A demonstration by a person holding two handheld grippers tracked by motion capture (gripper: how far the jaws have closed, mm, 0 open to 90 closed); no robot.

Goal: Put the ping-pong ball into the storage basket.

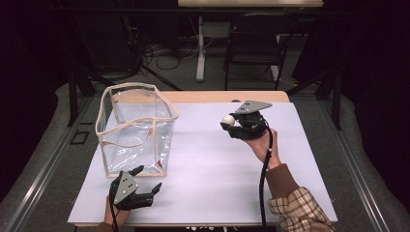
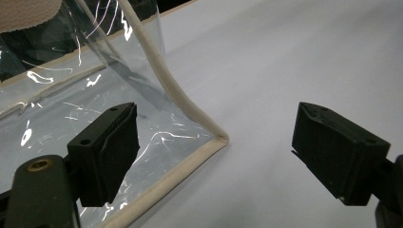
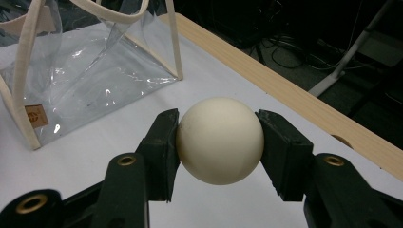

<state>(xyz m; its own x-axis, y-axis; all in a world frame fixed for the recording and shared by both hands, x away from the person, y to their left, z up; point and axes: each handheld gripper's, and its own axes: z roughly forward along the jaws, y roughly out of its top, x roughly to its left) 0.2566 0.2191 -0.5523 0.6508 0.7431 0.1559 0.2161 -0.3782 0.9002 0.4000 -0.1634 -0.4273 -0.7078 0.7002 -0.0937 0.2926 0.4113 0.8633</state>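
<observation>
Right claw [image 3: 218, 142] of mine is clamped on a cream-white ball [image 3: 219, 140], one black jaw pressing each side of it. From above, that ball [image 1: 228, 120] sits at the tip of the right claw [image 1: 229, 122], lifted over the far right part of the pale table sheet [image 1: 217, 174], with my hand [image 1: 263, 142] wrapped around the tool and a plaid sleeve [image 1: 300, 210] behind it.

My left claw [image 1: 147, 180] rests low at the near left of the table, jaws spread wide with nothing between them. Looking along it, the left claw [image 2: 214, 152] frames the near bottom corner of a clear plastic bag [image 2: 95, 85] with cream piping; one jaw lies in front of the bag's wall, the other is out over bare sheet.

That bag [image 1: 135, 128] stands upright and open-topped on the left half of the table, well apart from the ball. Along the far edge of the sheet a strip of wooden tabletop [image 1: 222, 96] shows, and a dark chair [image 1: 254, 43] stands beyond it.
</observation>
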